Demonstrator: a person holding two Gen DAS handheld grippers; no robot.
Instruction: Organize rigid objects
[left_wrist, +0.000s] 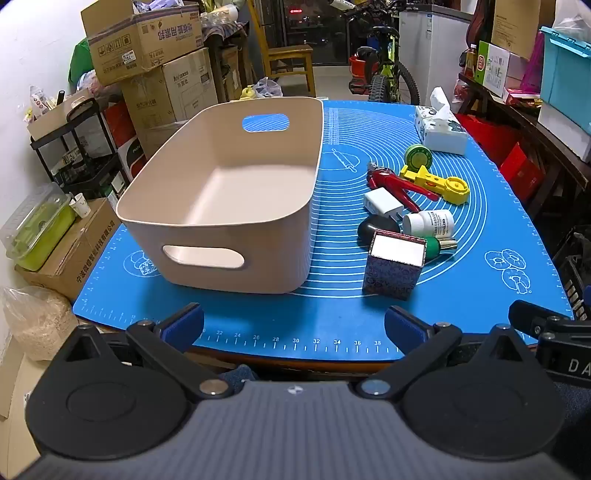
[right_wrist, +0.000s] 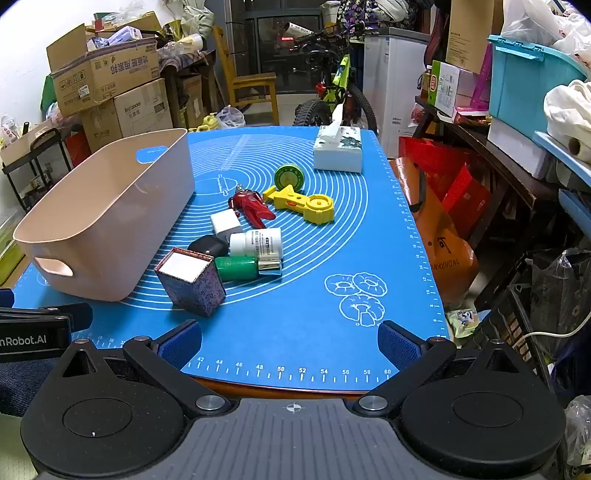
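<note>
An empty beige bin (left_wrist: 221, 192) (right_wrist: 107, 218) stands on the left of the blue mat (left_wrist: 332, 317) (right_wrist: 314, 295). Right of it lies a cluster: a patterned box (left_wrist: 393, 267) (right_wrist: 192, 282), a green bottle (left_wrist: 437, 246) (right_wrist: 240, 267), a white bottle (left_wrist: 428, 222) (right_wrist: 256, 242), a black object (left_wrist: 376, 227) (right_wrist: 207, 245), a white adapter (left_wrist: 382, 201) (right_wrist: 225, 222), a red tool (left_wrist: 395, 182) (right_wrist: 251, 208), a yellow tool (left_wrist: 437, 181) (right_wrist: 301, 203) and a green round tin (left_wrist: 417, 155) (right_wrist: 289, 176). My left gripper (left_wrist: 293, 328) and right gripper (right_wrist: 290, 341) are open and empty at the mat's near edge.
A tissue box (left_wrist: 439, 129) (right_wrist: 338, 147) sits at the mat's far right. Cardboard boxes (left_wrist: 147, 48), a black cart (left_wrist: 74, 147), a chair (right_wrist: 251, 81) and a bicycle (right_wrist: 336, 88) stand behind the table. Shelves and red bags (right_wrist: 461, 184) crowd the right.
</note>
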